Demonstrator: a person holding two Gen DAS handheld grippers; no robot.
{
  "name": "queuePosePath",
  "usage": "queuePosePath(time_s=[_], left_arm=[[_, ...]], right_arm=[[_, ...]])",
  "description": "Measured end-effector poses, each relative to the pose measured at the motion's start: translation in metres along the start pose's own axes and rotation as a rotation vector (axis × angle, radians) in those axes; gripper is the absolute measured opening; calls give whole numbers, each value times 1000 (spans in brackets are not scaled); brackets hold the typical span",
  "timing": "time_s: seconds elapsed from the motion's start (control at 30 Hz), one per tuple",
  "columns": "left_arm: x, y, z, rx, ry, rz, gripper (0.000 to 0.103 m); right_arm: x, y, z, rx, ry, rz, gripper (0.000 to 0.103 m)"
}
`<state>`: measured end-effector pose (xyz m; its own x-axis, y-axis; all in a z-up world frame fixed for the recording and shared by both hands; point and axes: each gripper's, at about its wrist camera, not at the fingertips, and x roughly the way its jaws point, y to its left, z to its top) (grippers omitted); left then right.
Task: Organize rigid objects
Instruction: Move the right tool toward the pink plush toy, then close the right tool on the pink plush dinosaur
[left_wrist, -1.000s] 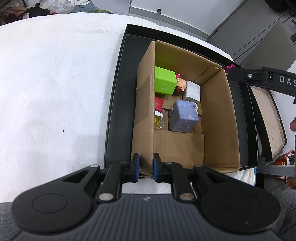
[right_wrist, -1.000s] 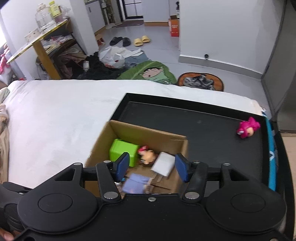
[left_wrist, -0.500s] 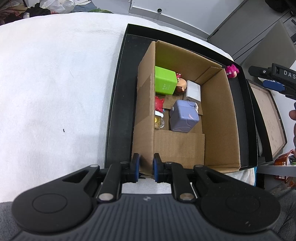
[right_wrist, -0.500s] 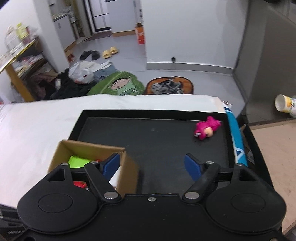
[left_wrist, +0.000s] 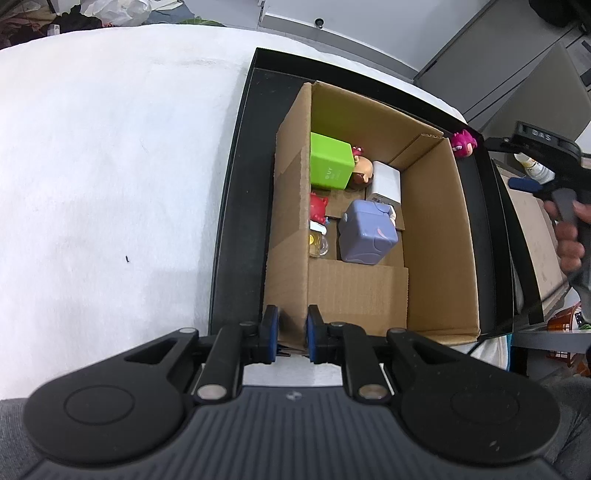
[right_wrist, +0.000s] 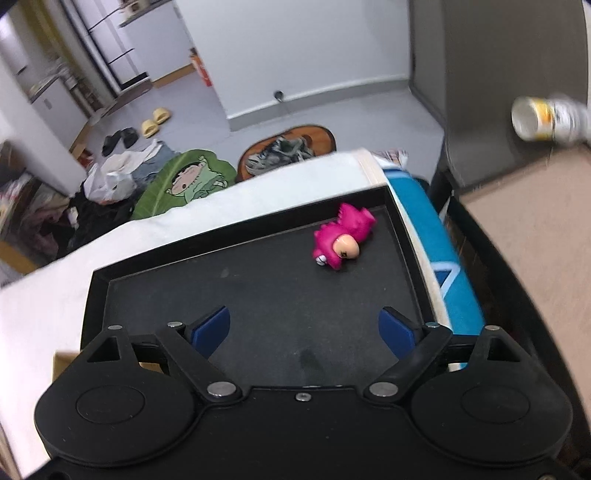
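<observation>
Since a second ago, the right gripper (right_wrist: 304, 330) has swung away from above the cardboard box (left_wrist: 436, 236) and now looks out over the bare far part of the black tray (right_wrist: 280, 295), its blue pads spread wide with nothing between them. Ahead of it, the pink toy (right_wrist: 341, 240) lies on its side near the tray's far right corner, close to the right rim and well apart from the fingers.

By contrast, the left gripper (left_wrist: 290, 332) has not shifted: its two blue pads stay pinched on the near left corner of the box, one pad on either side of the left wall. That box sits in the tray, against its left and near rims. Inside the box, a green block (left_wrist: 328, 162) stands against the left wall toward the far end, with a small brown-and-pink figure (left_wrist: 362, 168) just beside it and a white block (left_wrist: 386, 182) next to that. A lilac cube (left_wrist: 367, 234) rests near the middle of the floor, while a red figure (left_wrist: 318, 207) and a small clear item with a yellow spot (left_wrist: 317, 243) lie along the left wall.

From the left wrist view the pink toy shows just past the box's far right corner. White cloth (left_wrist: 110, 166) covers the surface left of the tray.
</observation>
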<state>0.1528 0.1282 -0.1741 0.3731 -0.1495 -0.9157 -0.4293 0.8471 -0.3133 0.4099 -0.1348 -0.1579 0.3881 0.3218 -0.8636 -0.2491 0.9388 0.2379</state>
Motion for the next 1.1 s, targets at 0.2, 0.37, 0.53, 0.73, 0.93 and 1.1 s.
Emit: queuePosePath(time_s=[0.2,0.37,0.53,0.73,0.93,1.1], left_arm=[[-2,2,0,-11,-1,-10,15],[-2,5,1,-22,-3,-17,15],[-1,5,0,-22,-4,-17,15],[-1,7,2,-27,3,-23,15],[0,7,3,-24,7,-22,15],[0,6,3,-22,8,-18,15]], right_arm=[[18,-12,12,75,-3,25,88],[33,-19,18,133,8,36,87],[51,-25,21,163,31,22,77],[66,-20,25,127,24,-28,74],[83,-22,28,140,18,-92,74],[85,-18,29,101,-24,-143,72]])
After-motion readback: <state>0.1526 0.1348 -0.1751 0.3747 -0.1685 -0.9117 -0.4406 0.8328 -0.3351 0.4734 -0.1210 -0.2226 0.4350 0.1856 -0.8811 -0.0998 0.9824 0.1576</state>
